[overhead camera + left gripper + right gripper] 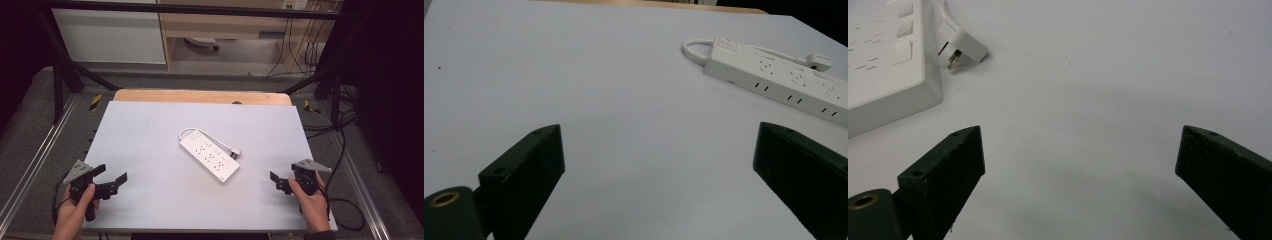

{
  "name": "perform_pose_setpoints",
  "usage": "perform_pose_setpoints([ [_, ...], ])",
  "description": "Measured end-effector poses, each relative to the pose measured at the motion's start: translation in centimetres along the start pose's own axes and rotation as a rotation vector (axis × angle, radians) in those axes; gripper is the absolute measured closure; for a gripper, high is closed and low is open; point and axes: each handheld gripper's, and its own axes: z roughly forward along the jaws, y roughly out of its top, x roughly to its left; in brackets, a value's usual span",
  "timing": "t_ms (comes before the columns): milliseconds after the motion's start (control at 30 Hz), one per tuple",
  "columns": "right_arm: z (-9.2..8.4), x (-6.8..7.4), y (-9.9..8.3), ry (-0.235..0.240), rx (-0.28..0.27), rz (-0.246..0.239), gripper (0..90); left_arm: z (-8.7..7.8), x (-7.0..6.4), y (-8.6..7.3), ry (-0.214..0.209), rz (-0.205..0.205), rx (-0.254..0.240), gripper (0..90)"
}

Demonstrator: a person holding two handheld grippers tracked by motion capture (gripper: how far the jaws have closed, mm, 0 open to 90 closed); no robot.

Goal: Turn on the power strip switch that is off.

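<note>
Table (150, 200) w/ a pale grey-blue matte top, rectangular, w/ a strip of bare wood along its far edge. Lying directly on it, approx. centre: a white power strip (209, 156), flat, sockets up, set diagonally from far-left to near-right. Its white cord (187, 131) loops out from the far end and runs back along the strip's right side to a white plug (235, 151), which rests on the top just beside the strip, prongs showing in the right gripper view.
</note>
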Motion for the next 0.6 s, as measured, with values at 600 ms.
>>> perform_pose_setpoints([
  [600, -0.37, -0.01, 0.73, 0.037, 0.026, 0.019, 5.1, 0.16, -0.11, -0.09, 0.002, 0.005, 0.012, 6.1],
])
